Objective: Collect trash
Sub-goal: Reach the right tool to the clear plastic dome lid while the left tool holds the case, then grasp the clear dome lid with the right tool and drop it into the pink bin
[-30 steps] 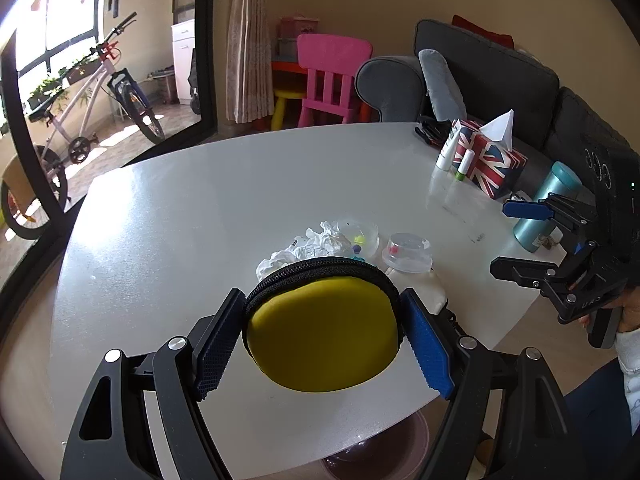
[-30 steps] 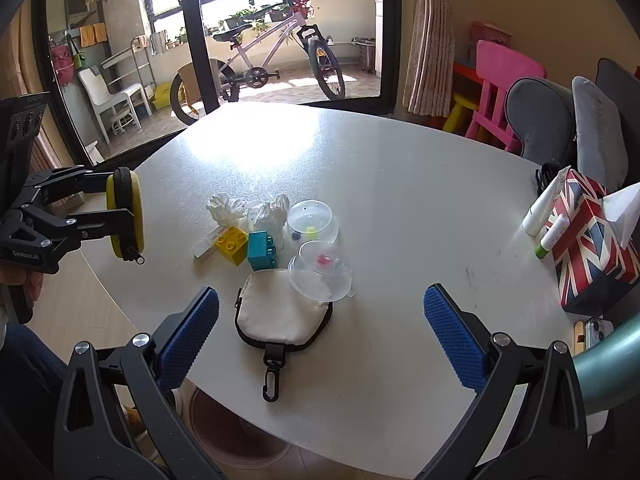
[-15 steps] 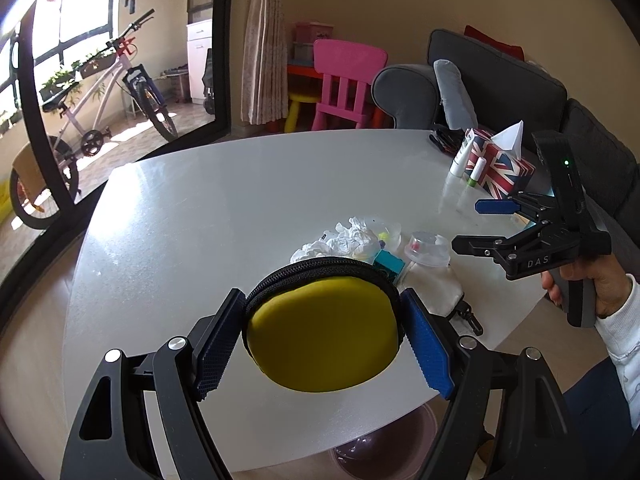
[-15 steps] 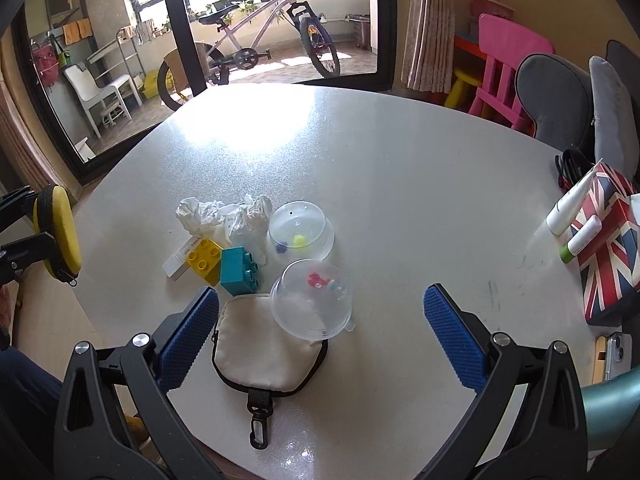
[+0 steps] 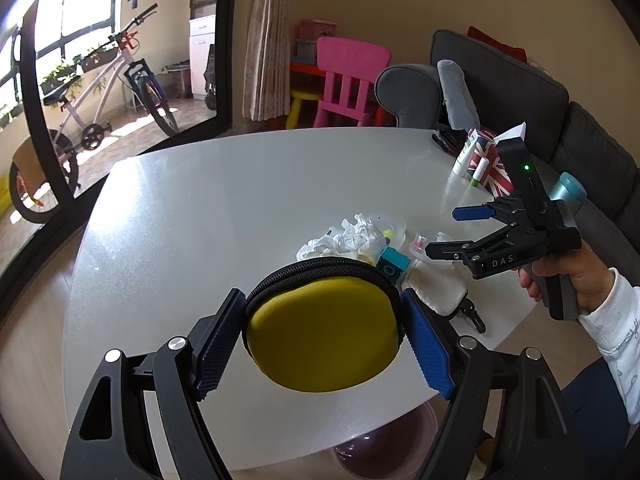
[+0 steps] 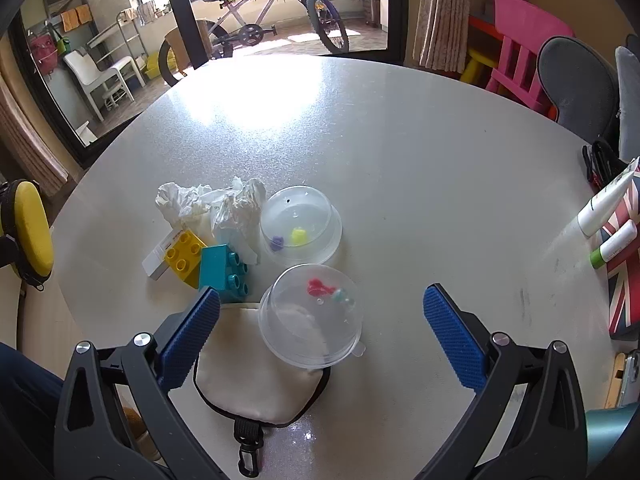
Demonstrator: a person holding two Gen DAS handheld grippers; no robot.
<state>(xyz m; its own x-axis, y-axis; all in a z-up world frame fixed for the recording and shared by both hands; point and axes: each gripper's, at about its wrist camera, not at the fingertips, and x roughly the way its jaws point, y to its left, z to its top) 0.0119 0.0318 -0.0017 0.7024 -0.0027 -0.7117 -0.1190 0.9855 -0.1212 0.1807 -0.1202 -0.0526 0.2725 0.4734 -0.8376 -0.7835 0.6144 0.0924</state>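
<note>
The left tongs grip a round yellow zip pouch, their blue pads pressed against its two sides, above the near edge of a round white bench. Under that edge a pinkish bin shows on the floor.

The right tongs stand wide open with nothing between the pads, over the near part of the bench. Just below them lies a flat cream pouch with a black zip and clip. A clear plastic dome with small red and green bits inside sits partly on that pouch.

Just beyond, a teal toy brick touches a yellow toy brick, which lies on a small white card. A second clear dome, holding purple and yellow bits, sits beside them.

The trash, crumpled white tissue, lies behind the bricks and against the second dome, near the middle left of the bench.

At the far right edge stands a Union Jack tissue box with two white tubes leaning on it. Past the bench are a pink chair, a grey sofa and a bicycle outside the glass door.
</note>
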